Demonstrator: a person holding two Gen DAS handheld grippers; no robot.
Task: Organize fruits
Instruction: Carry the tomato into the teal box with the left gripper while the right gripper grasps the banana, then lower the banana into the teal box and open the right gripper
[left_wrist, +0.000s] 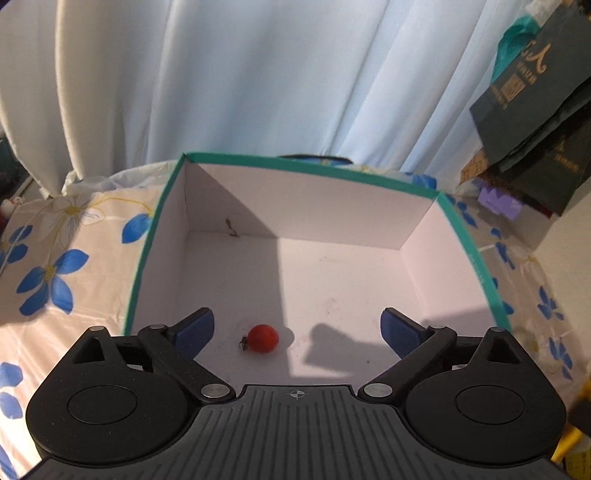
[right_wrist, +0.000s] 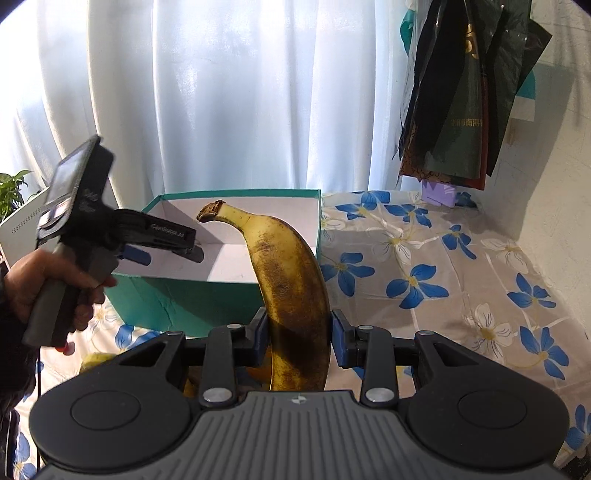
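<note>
Right jaws clamp banana (right_wrist: 291, 280); left jaws gape wide above tomato (left_wrist: 262, 338).

Banana (right_wrist: 291, 295) lower end hidden behind right gripper body; yellow fruit (right_wrist: 96, 359) beside it mostly hidden

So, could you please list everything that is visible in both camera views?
cherry tomato: 1, red, on the box floor, between the open left fingers
banana: 1, yellow with brown spots, upright in the right gripper
box: 1, teal outside, white inside, on the tablecloth
tablecloth: 1, beige with blue flowers, under the box
curtain: 1, white, behind the box
bags: several, dark, hanging at right
plant: 1, green, far left
left gripper: 1, black, open, over the box
right gripper: 1, black, shut on banana
</note>
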